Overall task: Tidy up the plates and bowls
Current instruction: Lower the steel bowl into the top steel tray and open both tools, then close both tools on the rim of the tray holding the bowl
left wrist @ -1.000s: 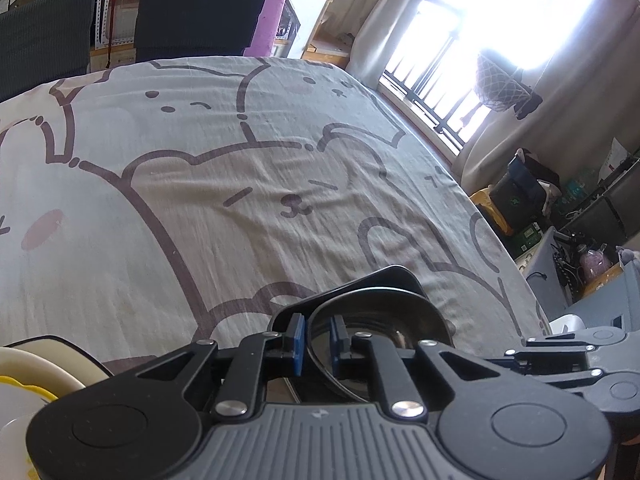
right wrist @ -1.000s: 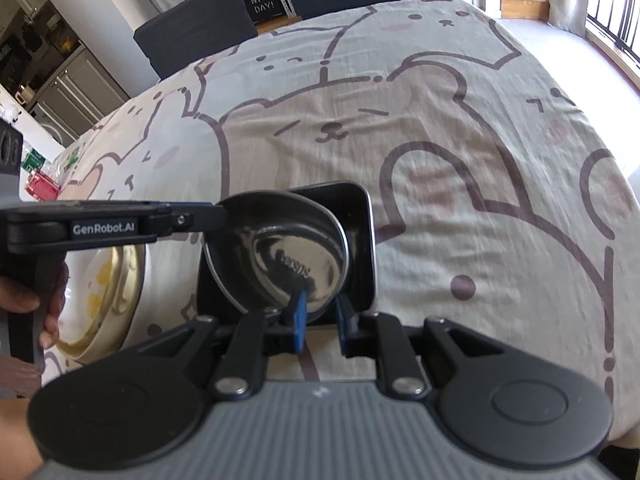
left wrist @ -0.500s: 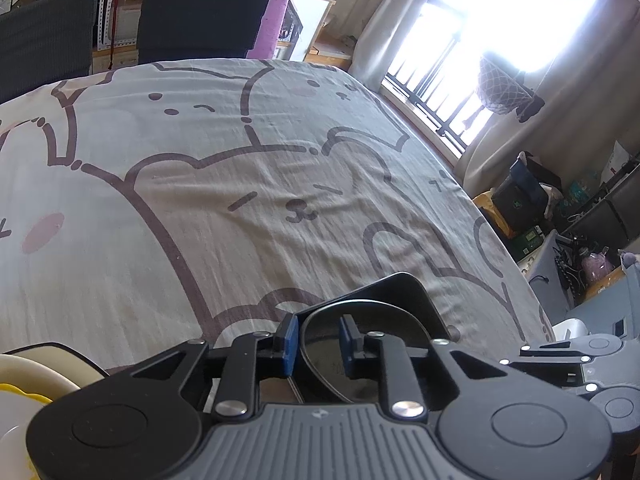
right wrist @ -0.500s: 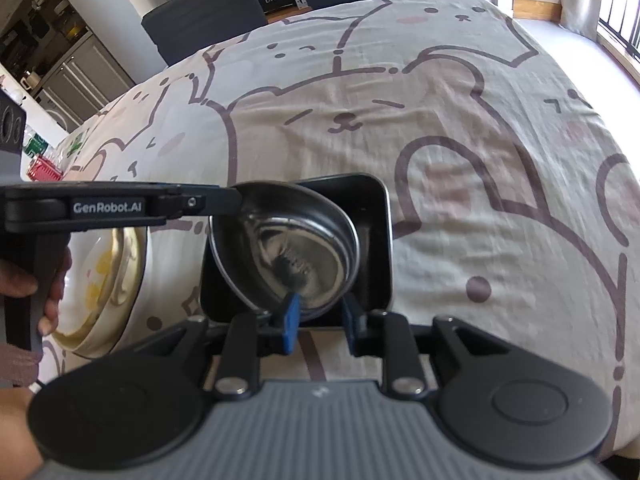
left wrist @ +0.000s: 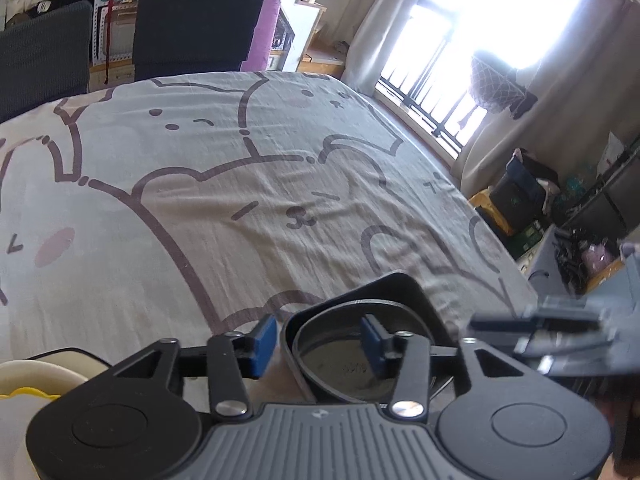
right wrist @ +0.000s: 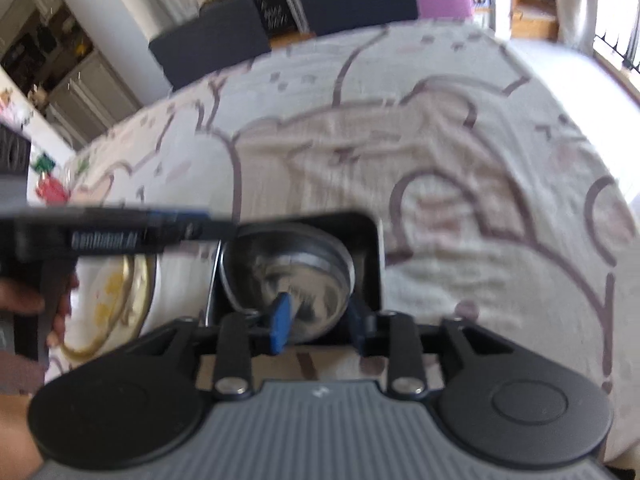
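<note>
A steel bowl (right wrist: 296, 268) sits inside a black square dish (right wrist: 366, 240) on the bear-print cloth. My right gripper (right wrist: 318, 322) is at the bowl's near rim. Its jaws are opening, the blue pads apart with the rim between them, not pressed. My left gripper (left wrist: 319, 344) straddles the left rims of the steel bowl (left wrist: 352, 360) and the black dish (left wrist: 396, 288). Its jaws are opening too, with neither pad touching. In the right wrist view the left gripper (right wrist: 200, 224) reaches in from the left, held by a hand.
A white plate (right wrist: 116, 300) with a gold rim and yellow marks lies left of the black dish, also visible as a white plate (left wrist: 28, 376) in the left wrist view. Dark chairs (left wrist: 196, 32) stand beyond the table's far edge. A bright window lies to the right.
Both grippers held the steel bowl's rim between nearly shut pads. Their jaws have since spread off it, and the bowl rests in the black dish. The right wrist view has gone blurred.
</note>
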Motion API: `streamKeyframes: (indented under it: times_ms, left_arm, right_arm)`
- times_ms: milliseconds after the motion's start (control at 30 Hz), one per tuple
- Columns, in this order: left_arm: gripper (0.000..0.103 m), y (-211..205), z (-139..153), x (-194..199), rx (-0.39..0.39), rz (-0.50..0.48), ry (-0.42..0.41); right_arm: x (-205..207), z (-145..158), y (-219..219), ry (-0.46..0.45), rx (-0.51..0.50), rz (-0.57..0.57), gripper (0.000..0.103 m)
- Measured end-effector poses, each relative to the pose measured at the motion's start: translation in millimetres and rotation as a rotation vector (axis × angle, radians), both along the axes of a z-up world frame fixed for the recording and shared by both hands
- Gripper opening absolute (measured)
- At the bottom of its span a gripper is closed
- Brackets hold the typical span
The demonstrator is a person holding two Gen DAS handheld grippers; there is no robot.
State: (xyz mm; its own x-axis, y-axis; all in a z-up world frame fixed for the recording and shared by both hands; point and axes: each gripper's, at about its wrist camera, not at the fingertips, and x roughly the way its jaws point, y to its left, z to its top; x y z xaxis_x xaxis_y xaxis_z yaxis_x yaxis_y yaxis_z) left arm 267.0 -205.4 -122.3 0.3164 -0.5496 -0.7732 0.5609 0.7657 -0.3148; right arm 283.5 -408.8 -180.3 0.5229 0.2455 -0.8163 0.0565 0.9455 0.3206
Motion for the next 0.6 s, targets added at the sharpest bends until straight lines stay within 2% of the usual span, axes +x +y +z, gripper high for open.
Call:
streamKeyframes:
  times_ms: [100,167,300,500,600]
  left_arm:
    - [0.057,1,1,-8,0.054,-0.036,-0.042]
    - [0.059,-1,0,-14,0.103,-0.073,-0.077]
    - [0.059,-7,-5,-27,0.198,-0.159,-0.136]
    - [0.059,-12,-15,-28,0.25,-0.207,-0.145]
    - [0.059,-17,-18,-28,0.283,-0.225,-0.159]
  right_arm:
    - [-3,6,-9,-0.074,-0.027,-0.05,0.066]
    - [-2,5,-16,-0.097,-0.038,-0.104,0.072]
    - [13,-6,-27,-0.052,-0.054,-0.191,0.076]
    - [40,-22,-19,-0.001,-0.15,-0.145,0.076]
    - [51,-27,-15,0.031,-0.157,-0.148,0.076]
